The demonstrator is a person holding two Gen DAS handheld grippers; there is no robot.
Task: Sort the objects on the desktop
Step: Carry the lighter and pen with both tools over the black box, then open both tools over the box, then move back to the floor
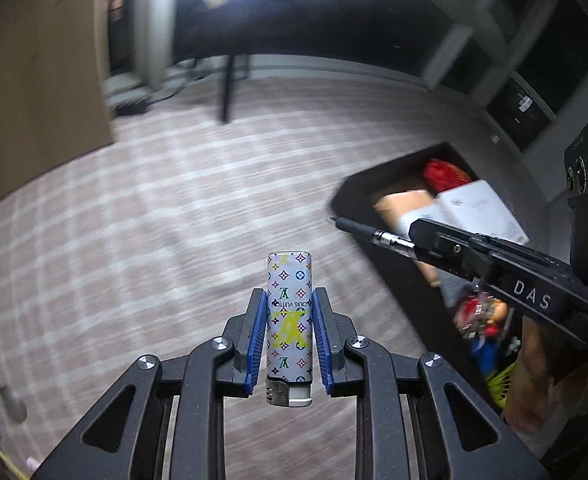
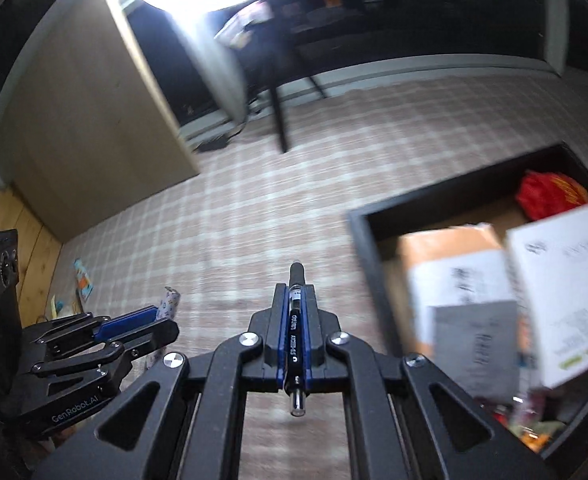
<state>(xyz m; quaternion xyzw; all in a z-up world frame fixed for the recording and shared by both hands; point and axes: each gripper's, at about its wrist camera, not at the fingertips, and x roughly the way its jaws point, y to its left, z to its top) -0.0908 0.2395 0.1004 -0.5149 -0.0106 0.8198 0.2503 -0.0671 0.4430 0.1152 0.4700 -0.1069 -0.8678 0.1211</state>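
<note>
My left gripper [image 1: 287,296] is shut on a white lighter [image 1: 289,320] printed with coloured monograms; it stands upright between the blue pads, metal head toward the camera. My right gripper [image 2: 296,292] is shut on a black pen [image 2: 295,332] that lies along its fingers, tip pointing forward. In the left wrist view the right gripper [image 1: 422,240] reaches in from the right with the pen [image 1: 358,229] sticking out over a black bin's edge. In the right wrist view the left gripper [image 2: 161,320] sits at lower left with the lighter [image 2: 169,302] in it.
An open black bin [image 2: 364,240] stands on the checked carpet [image 1: 173,200] at the right, holding a red bag [image 1: 444,174], a white box [image 2: 562,280] and cardboard. A wooden cabinet [image 1: 33,100] rises at the left. A dark table leg [image 1: 226,88] stands further back.
</note>
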